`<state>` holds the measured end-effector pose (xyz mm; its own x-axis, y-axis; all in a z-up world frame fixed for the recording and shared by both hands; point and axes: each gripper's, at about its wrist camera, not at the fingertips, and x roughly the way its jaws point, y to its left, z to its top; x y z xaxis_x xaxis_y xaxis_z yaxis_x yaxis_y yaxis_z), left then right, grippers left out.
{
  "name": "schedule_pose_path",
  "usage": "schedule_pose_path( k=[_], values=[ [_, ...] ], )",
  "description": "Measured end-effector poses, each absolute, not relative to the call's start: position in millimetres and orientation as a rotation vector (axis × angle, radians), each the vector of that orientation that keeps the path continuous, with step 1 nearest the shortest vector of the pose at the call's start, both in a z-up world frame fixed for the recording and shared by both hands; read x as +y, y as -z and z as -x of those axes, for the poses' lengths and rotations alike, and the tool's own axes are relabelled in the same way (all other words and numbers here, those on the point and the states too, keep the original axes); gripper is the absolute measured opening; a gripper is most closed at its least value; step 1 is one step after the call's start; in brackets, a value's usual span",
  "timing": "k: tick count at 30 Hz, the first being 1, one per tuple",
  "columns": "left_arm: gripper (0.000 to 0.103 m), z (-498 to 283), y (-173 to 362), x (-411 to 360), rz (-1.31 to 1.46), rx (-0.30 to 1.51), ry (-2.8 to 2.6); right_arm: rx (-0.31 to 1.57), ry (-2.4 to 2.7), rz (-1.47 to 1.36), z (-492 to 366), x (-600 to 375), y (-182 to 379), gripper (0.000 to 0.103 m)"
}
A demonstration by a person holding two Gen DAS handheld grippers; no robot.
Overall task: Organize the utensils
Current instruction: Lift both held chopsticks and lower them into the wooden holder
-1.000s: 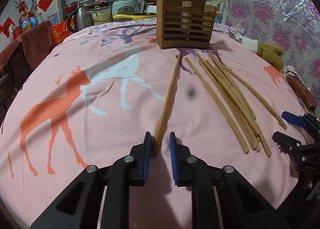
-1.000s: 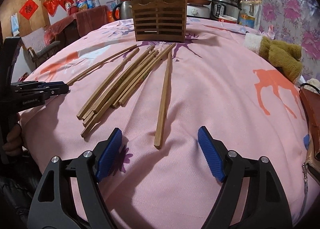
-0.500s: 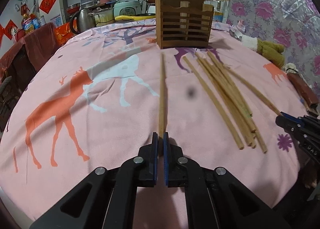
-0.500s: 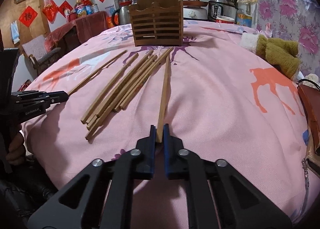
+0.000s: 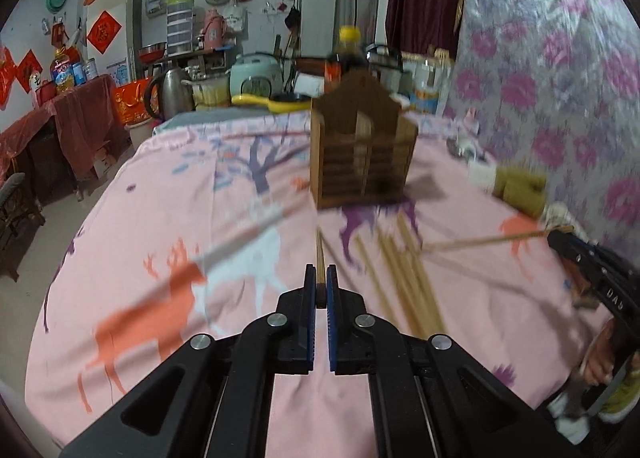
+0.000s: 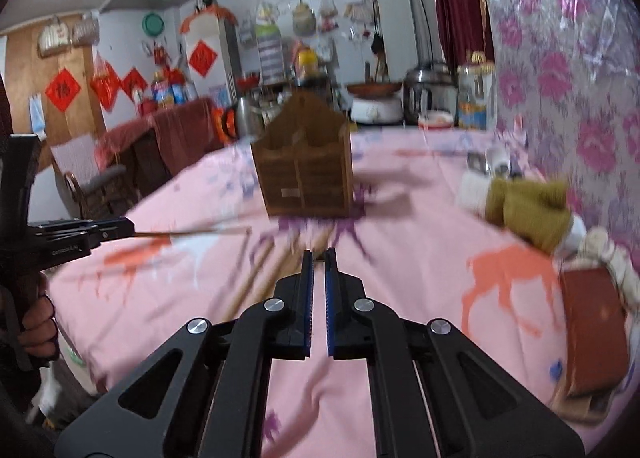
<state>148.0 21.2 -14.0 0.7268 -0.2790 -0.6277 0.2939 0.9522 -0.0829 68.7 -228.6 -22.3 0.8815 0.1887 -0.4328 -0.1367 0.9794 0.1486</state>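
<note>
My left gripper is shut on one end of a wooden chopstick, which points away toward the slatted wooden holder and hangs above the pink cloth. My right gripper is shut on another chopstick, seen almost end-on here. From the left wrist view that chopstick sticks out sideways from the right gripper. In the right wrist view the left gripper holds its chopstick level. Several loose chopsticks lie in front of the holder.
An olive plush item lies at the right of the table, with a brown case nearer the edge. A kettle, a rice cooker and bottles stand behind the holder. A hand grips the left tool.
Both grippers closed on a chopstick end lying on the cloth, then rose with them. The chopsticks now hang off the cloth and the holder looks nearer and lower.
</note>
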Motion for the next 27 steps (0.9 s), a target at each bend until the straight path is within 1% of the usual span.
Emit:
schedule_pose_path(
  k=[4,11,17,24,27],
  values=[
    [0.005,-173,-15,22,0.009,0.68,0.354,0.425,-0.18,-0.134,-82,-233,1,0.006],
    [0.005,-207,-50,9,-0.004,0.674,0.393,0.412,-0.197,-0.116,-107,-231,-22,0.006],
    [0.005,-233,-92,-13,-0.034,0.619,0.426,0.372,-0.226,-0.117,-143,-227,-50,0.006],
    [0.005,-269,-166,-43,-0.045,0.486,0.433,0.242,-0.238,-0.153,-206,-218,-110,0.006],
    [0.005,-284,-196,-49,-0.012,0.38,0.411,0.172,-0.206,-0.157,-229,-215,-128,0.006]
  ],
)
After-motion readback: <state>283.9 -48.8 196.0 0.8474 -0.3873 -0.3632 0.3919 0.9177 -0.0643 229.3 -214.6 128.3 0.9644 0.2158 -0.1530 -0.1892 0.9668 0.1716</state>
